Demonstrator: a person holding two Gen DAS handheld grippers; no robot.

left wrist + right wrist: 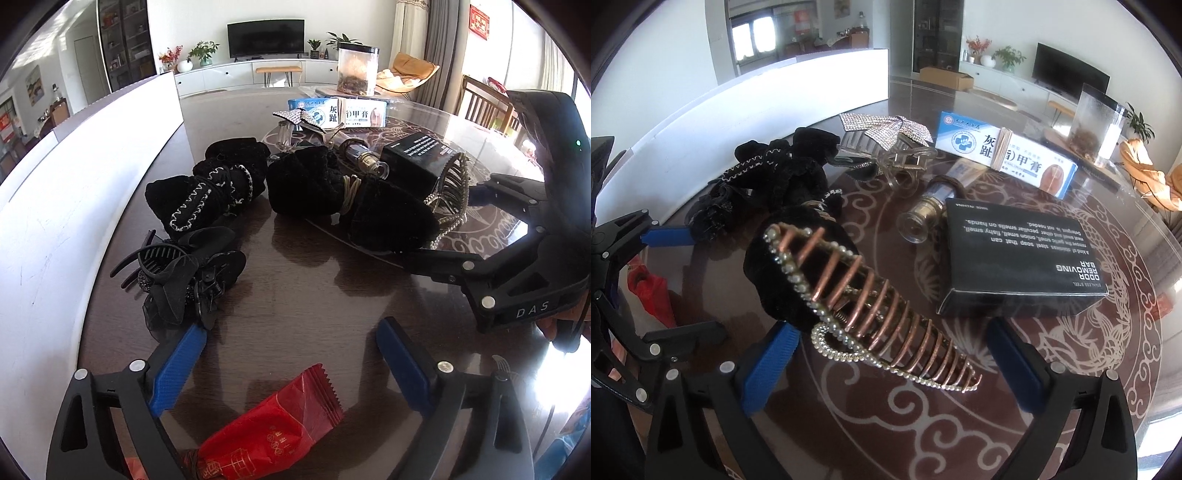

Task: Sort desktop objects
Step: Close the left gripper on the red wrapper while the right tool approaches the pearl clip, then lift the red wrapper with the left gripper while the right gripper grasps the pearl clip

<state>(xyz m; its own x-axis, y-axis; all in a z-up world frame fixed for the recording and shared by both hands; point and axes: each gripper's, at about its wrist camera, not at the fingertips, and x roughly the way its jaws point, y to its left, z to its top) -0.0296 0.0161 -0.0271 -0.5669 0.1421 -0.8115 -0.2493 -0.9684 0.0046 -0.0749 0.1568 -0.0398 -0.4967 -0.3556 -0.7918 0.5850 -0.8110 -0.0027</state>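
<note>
Between the right gripper's point(886, 363) spread blue pads lies the copper-toned hair claw point(871, 306) with its rhinestone edging, flat on the glass table point(1089, 369); the left pad looks close to its near-left side, though contact is unclear. Black velvet bow point(798, 266) sits just behind it, touching. Right of it: black soap box point(1015, 258); farther, blue-white ointment box point(1004, 151). Left gripper point(291, 369) jaws spread, nothing pinched; red snack packet point(273, 428) lies near, between them. Black hair clip point(177, 280) far-left.
</note>
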